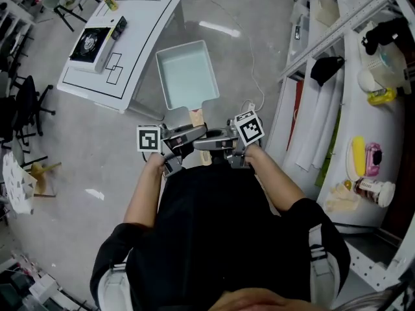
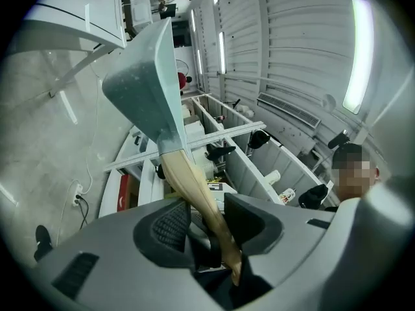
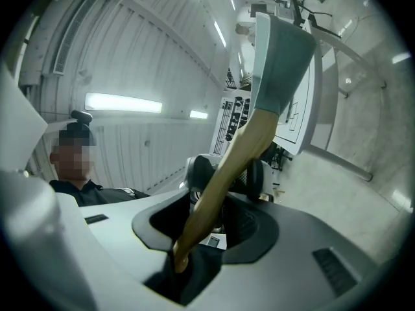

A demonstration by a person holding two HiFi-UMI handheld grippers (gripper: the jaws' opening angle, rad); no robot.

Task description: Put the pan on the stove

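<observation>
While the left claw (image 2: 211,229) and right claw (image 3: 207,225) both clamp its wooden handle (image 1: 196,116), the rigid pan (image 1: 188,73) ahead of them likely feels front-heavy, so grip firmly.

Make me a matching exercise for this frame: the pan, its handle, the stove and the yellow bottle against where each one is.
Things:
1. pan
2. wooden handle
3. stove
4. yellow bottle

Places:
A. near the far edge of the white table
B. clamped by the left gripper and the right gripper
C. held in the air, beside the table rather than on it
D. on the table, with nothing on top of it

Pairs: 1-C, 2-B, 3-D, 4-A
</observation>
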